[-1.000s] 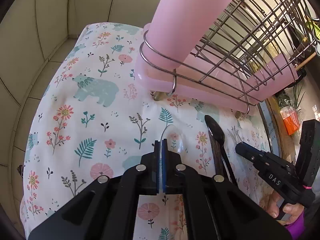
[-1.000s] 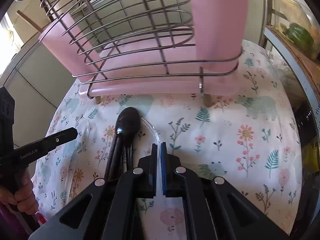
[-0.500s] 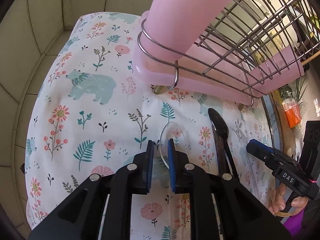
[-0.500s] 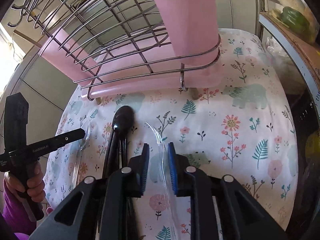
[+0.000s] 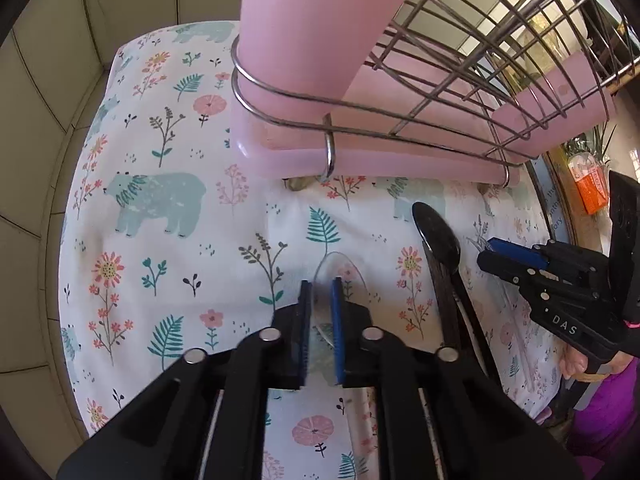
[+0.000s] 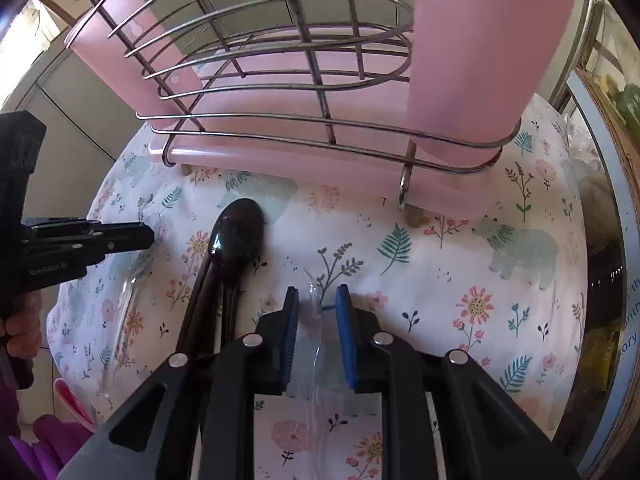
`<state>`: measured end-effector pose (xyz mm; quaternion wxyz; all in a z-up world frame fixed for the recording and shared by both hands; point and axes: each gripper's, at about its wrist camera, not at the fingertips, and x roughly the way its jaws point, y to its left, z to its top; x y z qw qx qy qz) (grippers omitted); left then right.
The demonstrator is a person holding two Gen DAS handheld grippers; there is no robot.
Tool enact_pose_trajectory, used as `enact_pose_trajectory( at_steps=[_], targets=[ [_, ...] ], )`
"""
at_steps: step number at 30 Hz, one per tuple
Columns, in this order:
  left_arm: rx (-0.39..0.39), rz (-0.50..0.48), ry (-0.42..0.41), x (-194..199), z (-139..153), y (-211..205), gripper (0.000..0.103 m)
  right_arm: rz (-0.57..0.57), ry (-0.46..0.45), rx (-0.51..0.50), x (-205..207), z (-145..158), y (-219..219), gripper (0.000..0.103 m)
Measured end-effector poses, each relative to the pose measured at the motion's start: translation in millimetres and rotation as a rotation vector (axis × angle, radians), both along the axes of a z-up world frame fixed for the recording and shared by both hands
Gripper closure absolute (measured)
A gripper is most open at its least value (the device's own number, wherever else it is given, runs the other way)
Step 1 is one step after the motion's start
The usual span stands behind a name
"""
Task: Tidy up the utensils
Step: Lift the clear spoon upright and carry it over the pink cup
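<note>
Both claws, shut a second ago, have parted and were just closing again. Left claw (image 5: 321,284): narrowly open astride clear spoon (image 5: 348,270) on cloth (image 5: 160,152), nothing gripped. Right claw (image 6: 318,292): likewise, astride second clear spoon (image 6: 314,304). Advice: lower pads to cloth level, squeeze gently. Orange packet (image 5: 590,184): left view only.

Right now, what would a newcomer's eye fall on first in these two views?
The pink drainer tray with its wire rack fills the top of both views, standing on a bear-and-flower cloth. Before it lies a glossy dark spoon among other dark handles; a clear plastic spoon, easy to miss, lies left of it in the left wrist view.
</note>
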<state>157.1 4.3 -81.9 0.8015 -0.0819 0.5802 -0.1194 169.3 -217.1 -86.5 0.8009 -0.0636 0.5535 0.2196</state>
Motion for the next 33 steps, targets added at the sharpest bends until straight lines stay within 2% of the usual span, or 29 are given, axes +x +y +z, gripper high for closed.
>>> enact_pose_trajectory(
  at_steps=[6,10,19,25,28,33],
  targets=[
    [-0.007,-0.007,-0.084,-5.6,17.5,-10.2,0.102,-0.005,-0.061,0.063,-12.6,12.8,-7.7,0.1],
    [-0.03,0.012,-0.185,-15.8,40.4,-10.5,0.102,-0.02,-0.144,0.143,-24.2,36.9,-18.9,0.1],
    [-0.082,0.103,-0.487,-51.0,114.9,9.2,0.102,-0.077,-0.425,0.305,-50.4,110.5,-42.2,0.1],
    [-0.074,0.196,-0.735,-66.4,175.4,26.5,0.102,-0.144,-0.683,0.38,-60.8,168.5,-61.4,0.1],
    [-0.076,0.243,-0.835,-66.0,200.1,29.3,0.102,-0.184,-0.765,0.426,-54.3,193.7,-71.0,0.1],
    [-0.012,0.323,-0.986,-56.7,227.9,22.8,0.102,-0.252,-0.893,0.489,-35.9,225.2,-81.0,0.099]
  ],
)
